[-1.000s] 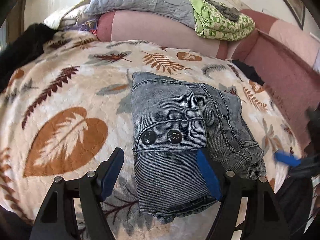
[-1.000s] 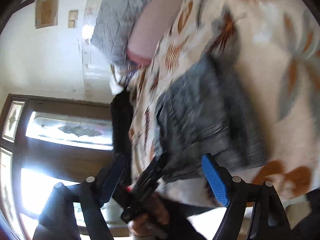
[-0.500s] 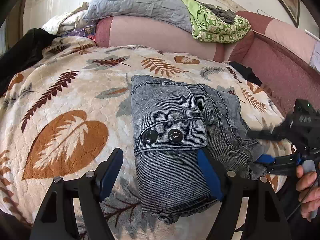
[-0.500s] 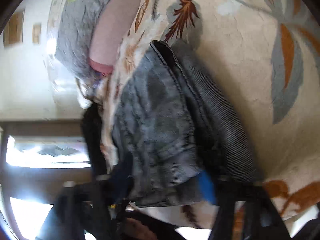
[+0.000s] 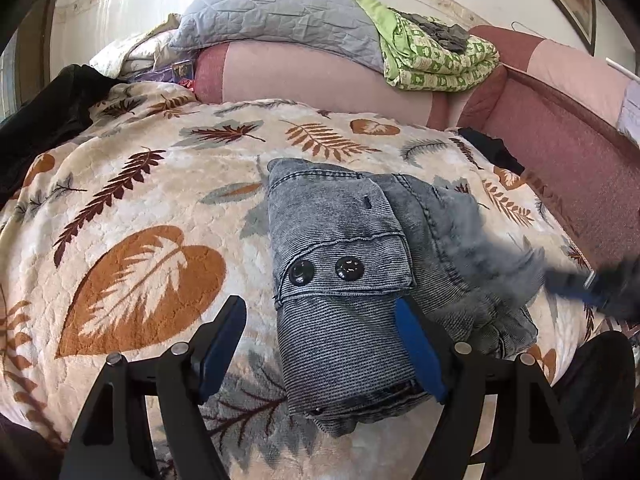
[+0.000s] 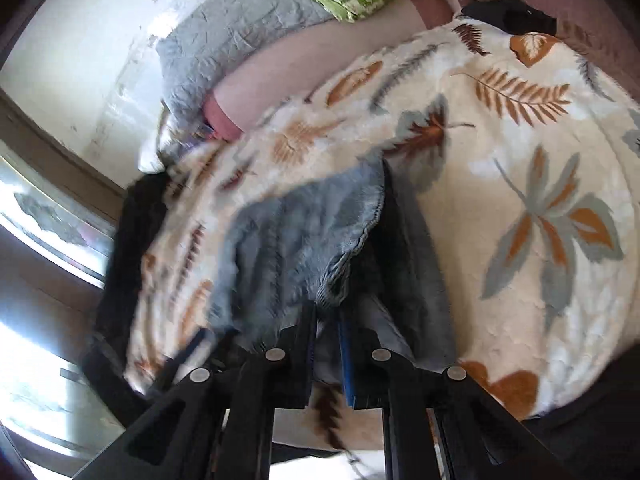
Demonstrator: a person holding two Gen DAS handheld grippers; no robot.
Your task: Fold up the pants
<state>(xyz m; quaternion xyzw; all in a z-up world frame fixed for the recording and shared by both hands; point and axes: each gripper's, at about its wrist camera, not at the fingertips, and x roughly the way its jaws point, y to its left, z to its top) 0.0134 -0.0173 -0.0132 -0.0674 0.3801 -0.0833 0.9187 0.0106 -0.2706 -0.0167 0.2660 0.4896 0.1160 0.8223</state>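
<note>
The grey denim pants [image 5: 344,264] lie folded in a bundle on the leaf-print blanket [image 5: 132,216], two black buttons facing up. My left gripper [image 5: 320,336] is open, its blue pads either side of the bundle's near left edge, holding nothing. My right gripper [image 6: 326,316] is shut on the right edge of the pants [image 6: 292,240] and lifts a flap of denim. In the left wrist view it is a blurred blue shape [image 5: 576,284] at the right, with the raised cloth blurred beside it.
A pink bolster [image 5: 320,76] with a grey quilt [image 5: 280,12] and a green patterned cloth [image 5: 432,60] runs along the back. Dark clothing [image 5: 44,120] lies at the left edge, another dark item [image 5: 492,148] at the far right. A maroon sofa side [image 5: 560,128] borders the right.
My right gripper has swung in to the pants' right edge, closed on the denim and pulled a flap up. My left gripper has stayed open in place.
</note>
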